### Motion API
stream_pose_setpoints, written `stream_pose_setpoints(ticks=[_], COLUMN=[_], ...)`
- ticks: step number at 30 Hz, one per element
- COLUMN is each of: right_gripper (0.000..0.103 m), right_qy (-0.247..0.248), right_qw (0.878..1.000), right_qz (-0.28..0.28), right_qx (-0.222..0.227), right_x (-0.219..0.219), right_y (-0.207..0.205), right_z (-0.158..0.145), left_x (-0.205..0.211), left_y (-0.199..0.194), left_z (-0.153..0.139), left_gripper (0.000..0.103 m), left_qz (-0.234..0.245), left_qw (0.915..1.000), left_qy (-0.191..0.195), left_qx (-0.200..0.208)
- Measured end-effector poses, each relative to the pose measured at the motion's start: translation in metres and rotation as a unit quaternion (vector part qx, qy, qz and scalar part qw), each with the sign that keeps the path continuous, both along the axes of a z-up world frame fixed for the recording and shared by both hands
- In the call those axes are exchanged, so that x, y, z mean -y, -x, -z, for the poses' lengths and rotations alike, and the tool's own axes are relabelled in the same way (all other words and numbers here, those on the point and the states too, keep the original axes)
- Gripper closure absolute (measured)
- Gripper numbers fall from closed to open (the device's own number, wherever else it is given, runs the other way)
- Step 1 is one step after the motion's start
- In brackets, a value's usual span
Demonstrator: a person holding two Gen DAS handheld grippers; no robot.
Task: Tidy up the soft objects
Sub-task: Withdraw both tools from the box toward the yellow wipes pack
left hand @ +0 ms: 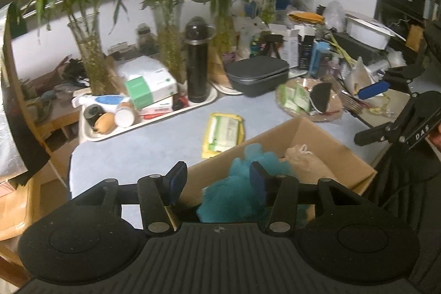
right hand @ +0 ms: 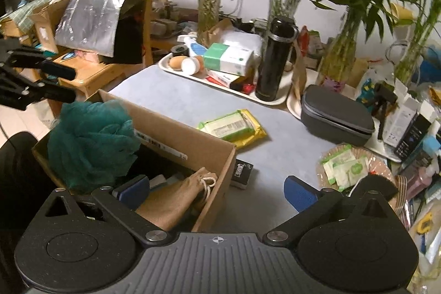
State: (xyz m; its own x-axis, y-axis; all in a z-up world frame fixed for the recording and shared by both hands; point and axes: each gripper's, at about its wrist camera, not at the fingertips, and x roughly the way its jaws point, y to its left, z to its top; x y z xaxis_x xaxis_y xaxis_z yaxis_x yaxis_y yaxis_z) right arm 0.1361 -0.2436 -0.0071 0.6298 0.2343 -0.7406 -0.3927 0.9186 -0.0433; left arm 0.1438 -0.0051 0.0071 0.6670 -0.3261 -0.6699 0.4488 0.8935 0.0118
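We see the teal pouf [right hand: 91,139] and tan pouch [right hand: 176,197] already in the cardboard box [right hand: 217,183]; both grippers, left [left hand: 217,178] and right [right hand: 215,192], gape empty, and the yellow wipes pack [right hand: 234,126] remains outside on the table [right hand: 171,98].

We see an open brown cardboard box [right hand: 176,134] on a pale blue table, its flaps up. Inside, at one end, sits a fluffy teal mesh bath pouf [right hand: 91,139], bunched and rising above the box's rim. Beside it in the box lies a tan cloth drawstring pouch [right hand: 176,197], tilted, its white cord knotted at the neck. Outside the box, near its far wall, a flat yellow and green soft pack of wipes [right hand: 234,126] lies face up on the table.
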Motion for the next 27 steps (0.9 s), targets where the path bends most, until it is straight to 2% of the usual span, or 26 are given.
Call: stream_pose_setpoints(ticks=[6,27], right_gripper=[0.0,0.0], right_qy=[-0.008,-0.046], right_qw=[1.0,0.994], right_qz=[0.026,0.097], right_qx=[-0.004,-0.009], right_x=[0.003,0.02], right_y=[-0.009,-0.048], right_z=[0.004,0.019], left_x=[-0.015,-0.041], left_y=[-0.001,-0.025], left_z=[0.004,0.015], left_gripper=[0.04,0.039], left_qz=[-0.021,-0.053], left_qw=[0.9997,0.9973], left_qy=[0.006,0.049], left_qx=[0.009,0.013])
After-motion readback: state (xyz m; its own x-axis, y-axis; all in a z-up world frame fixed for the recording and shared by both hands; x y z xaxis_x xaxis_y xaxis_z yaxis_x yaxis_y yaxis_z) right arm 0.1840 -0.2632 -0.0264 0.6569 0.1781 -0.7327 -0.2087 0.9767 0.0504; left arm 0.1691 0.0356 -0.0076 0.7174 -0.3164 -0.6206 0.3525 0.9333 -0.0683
